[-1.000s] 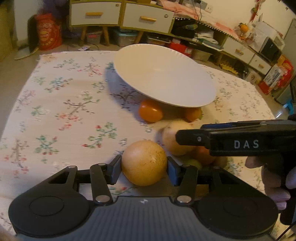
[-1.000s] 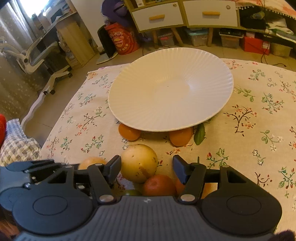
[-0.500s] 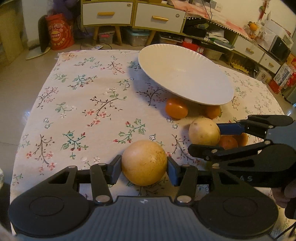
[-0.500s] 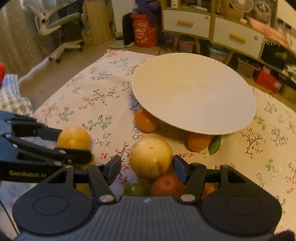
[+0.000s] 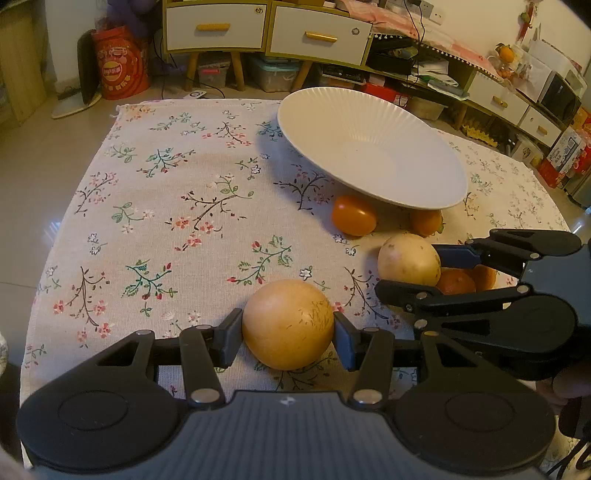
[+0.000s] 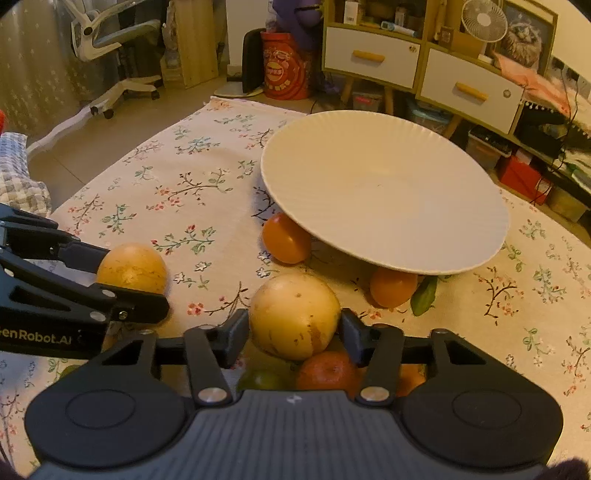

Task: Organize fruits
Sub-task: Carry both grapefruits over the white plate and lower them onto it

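Observation:
My left gripper (image 5: 288, 332) is shut on a large golden-brown round fruit (image 5: 288, 325), held just above the floral cloth; it also shows in the right wrist view (image 6: 132, 267). My right gripper (image 6: 293, 326) is shut on a pale yellow speckled round fruit (image 6: 294, 315), seen from the left wrist view (image 5: 409, 260). Below it lie small oranges (image 6: 325, 371) and a green fruit (image 6: 264, 380). A big white ribbed plate (image 6: 384, 192) stands tilted, resting on two oranges (image 6: 286, 238), (image 6: 393, 288).
A floral tablecloth (image 5: 166, 206) covers the table; its left edge drops to the floor. Behind stand white drawer cabinets (image 5: 266, 29), a red bag (image 5: 118, 66), an office chair (image 6: 118, 48) and shelf clutter.
Both grippers pulled back from the plate and spread apart. The right gripper closed on the pale yellow fruit. The left kept hold of the golden-brown fruit.

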### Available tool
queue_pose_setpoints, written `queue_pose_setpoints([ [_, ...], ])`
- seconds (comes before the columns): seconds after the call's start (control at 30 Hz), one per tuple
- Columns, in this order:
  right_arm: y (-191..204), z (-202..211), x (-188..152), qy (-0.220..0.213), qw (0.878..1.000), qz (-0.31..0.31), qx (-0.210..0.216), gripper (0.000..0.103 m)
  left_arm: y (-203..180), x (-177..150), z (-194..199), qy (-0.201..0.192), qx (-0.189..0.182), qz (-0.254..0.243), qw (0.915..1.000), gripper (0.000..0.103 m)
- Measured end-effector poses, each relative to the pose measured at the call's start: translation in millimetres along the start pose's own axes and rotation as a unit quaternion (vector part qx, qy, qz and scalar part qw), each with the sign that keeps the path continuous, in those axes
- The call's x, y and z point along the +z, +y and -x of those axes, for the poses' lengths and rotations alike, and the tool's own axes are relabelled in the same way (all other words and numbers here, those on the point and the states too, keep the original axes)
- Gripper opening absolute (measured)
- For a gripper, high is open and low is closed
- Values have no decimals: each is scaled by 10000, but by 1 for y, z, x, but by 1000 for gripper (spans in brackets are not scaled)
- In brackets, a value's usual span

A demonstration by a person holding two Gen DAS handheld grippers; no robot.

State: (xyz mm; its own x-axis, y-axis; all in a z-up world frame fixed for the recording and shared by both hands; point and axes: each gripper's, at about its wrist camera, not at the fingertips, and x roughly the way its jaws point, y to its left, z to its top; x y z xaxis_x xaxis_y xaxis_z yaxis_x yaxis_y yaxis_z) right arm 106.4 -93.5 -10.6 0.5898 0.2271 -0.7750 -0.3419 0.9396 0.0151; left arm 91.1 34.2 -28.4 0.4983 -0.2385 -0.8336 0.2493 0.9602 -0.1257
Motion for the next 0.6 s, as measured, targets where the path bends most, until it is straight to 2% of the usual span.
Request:
queue_pose_setpoints([
  [0.6, -14, 22, 9, -292, 9982, -479, 200, 47, -7, 13, 15, -250, -144, 119, 9995, 34],
])
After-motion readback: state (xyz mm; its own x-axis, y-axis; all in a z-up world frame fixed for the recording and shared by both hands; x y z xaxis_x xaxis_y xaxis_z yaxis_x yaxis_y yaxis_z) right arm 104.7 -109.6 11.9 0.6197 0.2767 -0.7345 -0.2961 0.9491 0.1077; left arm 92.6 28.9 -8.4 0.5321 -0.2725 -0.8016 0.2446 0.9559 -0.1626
